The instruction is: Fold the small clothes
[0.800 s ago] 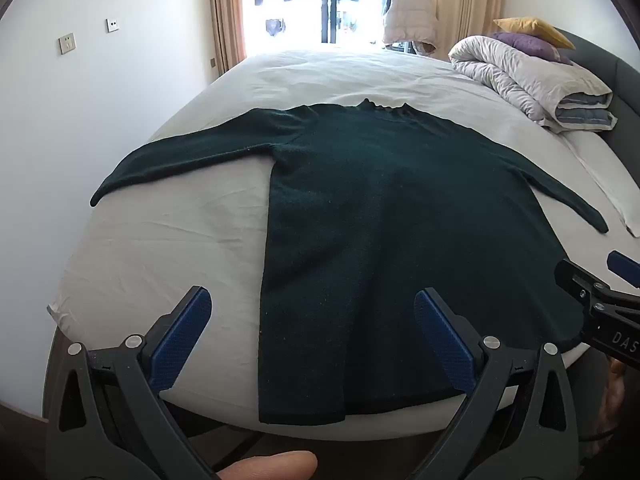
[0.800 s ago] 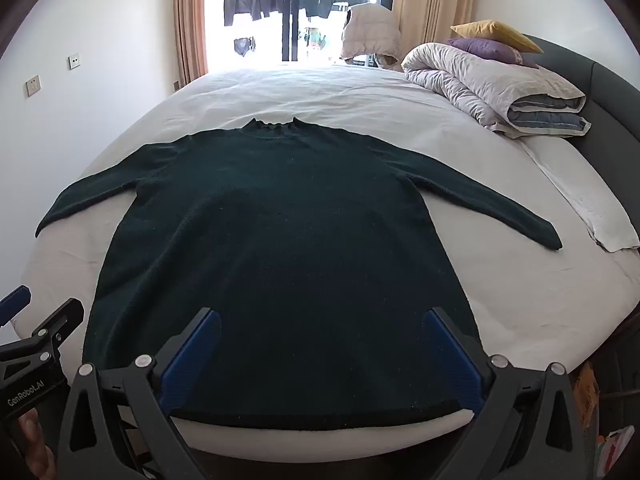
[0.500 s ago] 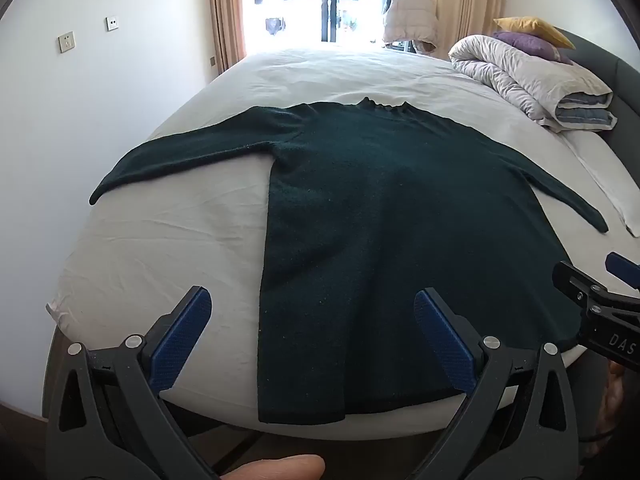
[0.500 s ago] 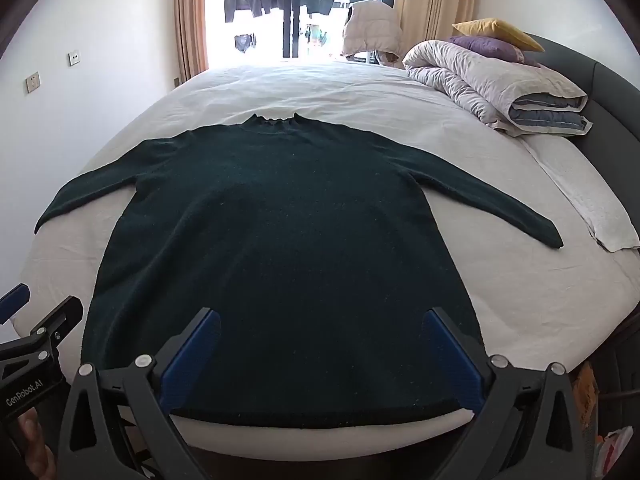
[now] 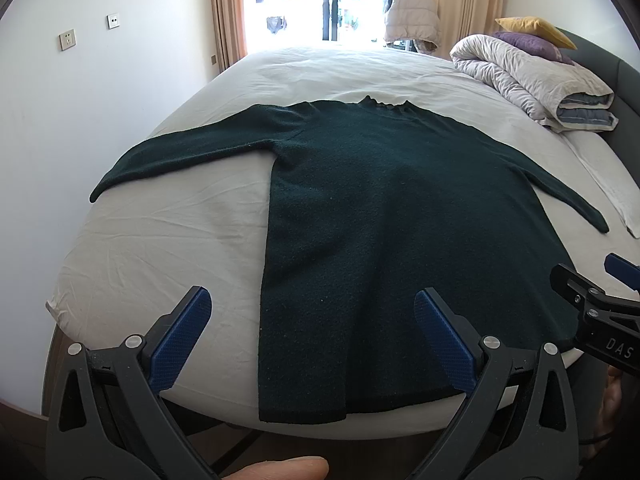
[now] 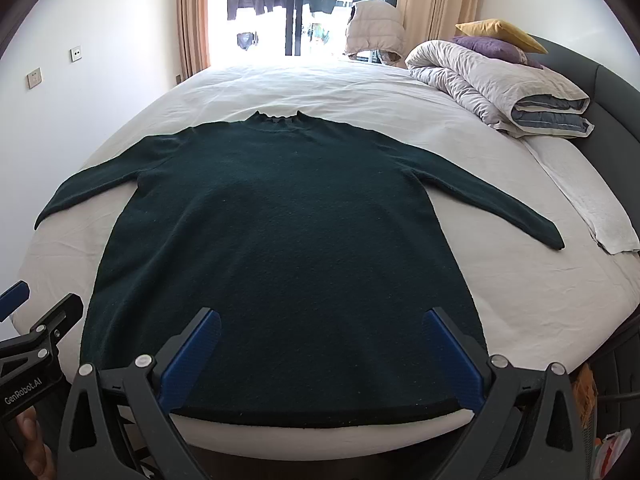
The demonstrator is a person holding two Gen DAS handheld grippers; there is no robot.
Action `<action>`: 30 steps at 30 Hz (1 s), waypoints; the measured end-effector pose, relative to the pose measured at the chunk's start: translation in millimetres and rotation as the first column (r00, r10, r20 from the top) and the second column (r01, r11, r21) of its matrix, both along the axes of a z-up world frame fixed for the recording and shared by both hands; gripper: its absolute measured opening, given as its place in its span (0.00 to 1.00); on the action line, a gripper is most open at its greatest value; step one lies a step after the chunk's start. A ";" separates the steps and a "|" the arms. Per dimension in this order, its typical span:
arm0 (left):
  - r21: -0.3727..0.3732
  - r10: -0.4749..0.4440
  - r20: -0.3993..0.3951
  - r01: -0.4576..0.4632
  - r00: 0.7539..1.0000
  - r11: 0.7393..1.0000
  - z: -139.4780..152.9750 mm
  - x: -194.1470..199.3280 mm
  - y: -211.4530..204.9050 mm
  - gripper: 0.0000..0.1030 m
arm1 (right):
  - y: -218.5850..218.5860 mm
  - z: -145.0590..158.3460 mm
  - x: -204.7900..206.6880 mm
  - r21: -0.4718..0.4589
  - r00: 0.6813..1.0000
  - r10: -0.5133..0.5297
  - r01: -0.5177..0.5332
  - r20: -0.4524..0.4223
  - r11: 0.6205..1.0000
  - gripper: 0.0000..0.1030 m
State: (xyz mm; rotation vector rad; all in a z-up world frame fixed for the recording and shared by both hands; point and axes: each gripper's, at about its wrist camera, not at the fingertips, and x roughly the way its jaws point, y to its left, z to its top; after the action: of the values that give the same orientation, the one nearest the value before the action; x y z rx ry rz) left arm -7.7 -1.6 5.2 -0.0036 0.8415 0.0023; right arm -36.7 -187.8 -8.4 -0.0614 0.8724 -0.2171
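Both my grippers hang off the foot edge of the bed (image 6: 520, 312), jaws wide, nothing btwn them. Left gripper (image 5: 312, 332) has bare sheet under its left finger, sweater (image 6: 280, 240) hem under its right. Right gripper (image 6: 320, 348) sits over the hem's middle. Sweater lies flat, sleeves spread out to both sides, so the pass over it is clear. Open sheet on both flanks & beyond the collar up to the window (image 6: 296, 8). Obstacles all at far right: rolled duvet (image 6: 492, 80) w/ two cushions on top, a folded white cloth (image 6: 592, 204) near the right sleeve cuff, headboard (image 6: 612, 80) behind. Wall (image 5: 80, 120) crowds the left side.
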 end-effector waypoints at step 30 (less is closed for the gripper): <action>-0.004 0.004 -0.009 -0.004 1.000 1.000 -18.9 0.9 0.9 1.00 | 1.0 -8.8 0.4 0.012 1.000 0.001 -0.001 -0.005 1.000 1.00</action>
State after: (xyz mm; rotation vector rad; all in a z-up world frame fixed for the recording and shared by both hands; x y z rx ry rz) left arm -6.8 -0.8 -13.7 -0.0090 0.8503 0.0048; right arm -36.3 -186.8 -17.2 -0.0517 0.8783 -0.2106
